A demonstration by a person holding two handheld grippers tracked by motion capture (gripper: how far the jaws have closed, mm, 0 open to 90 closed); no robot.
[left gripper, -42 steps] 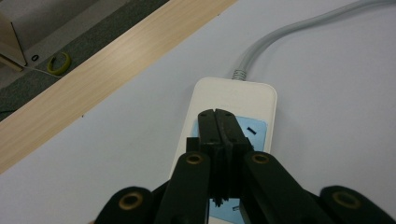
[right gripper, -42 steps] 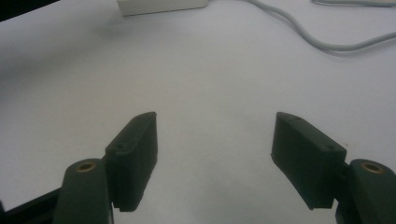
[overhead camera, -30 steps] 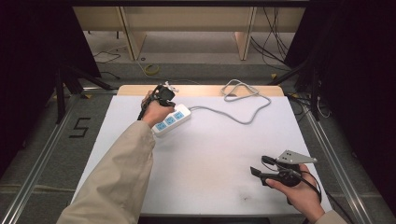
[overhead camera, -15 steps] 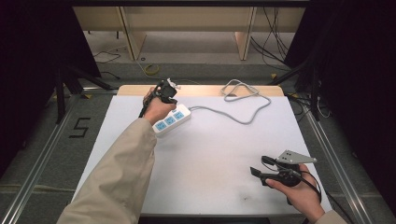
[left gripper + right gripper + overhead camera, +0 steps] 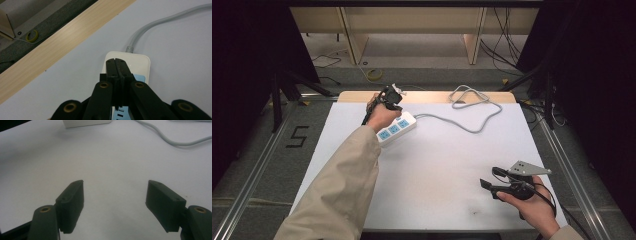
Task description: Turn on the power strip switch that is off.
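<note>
A white power strip (image 5: 396, 129) with blue socket faces lies at the table's far left, and its grey cable (image 5: 472, 122) loops off to the back right. My left gripper (image 5: 396, 104) is shut with nothing between its jaws. In the left gripper view its tips (image 5: 116, 61) sit right at the cable end of the power strip (image 5: 140, 62); whether they touch it is unclear. My right gripper (image 5: 489, 177) rests near the front right, open and holding nothing. In the right gripper view it (image 5: 115, 192) faces bare white table, with the power strip (image 5: 85, 123) far ahead.
The white table top (image 5: 442, 165) has a wooden strip (image 5: 427, 97) along its far edge. The cable (image 5: 175, 142) curls near the back middle. Beyond the table are a wooden frame, floor cables and a yellow ring (image 5: 32, 36) on the floor.
</note>
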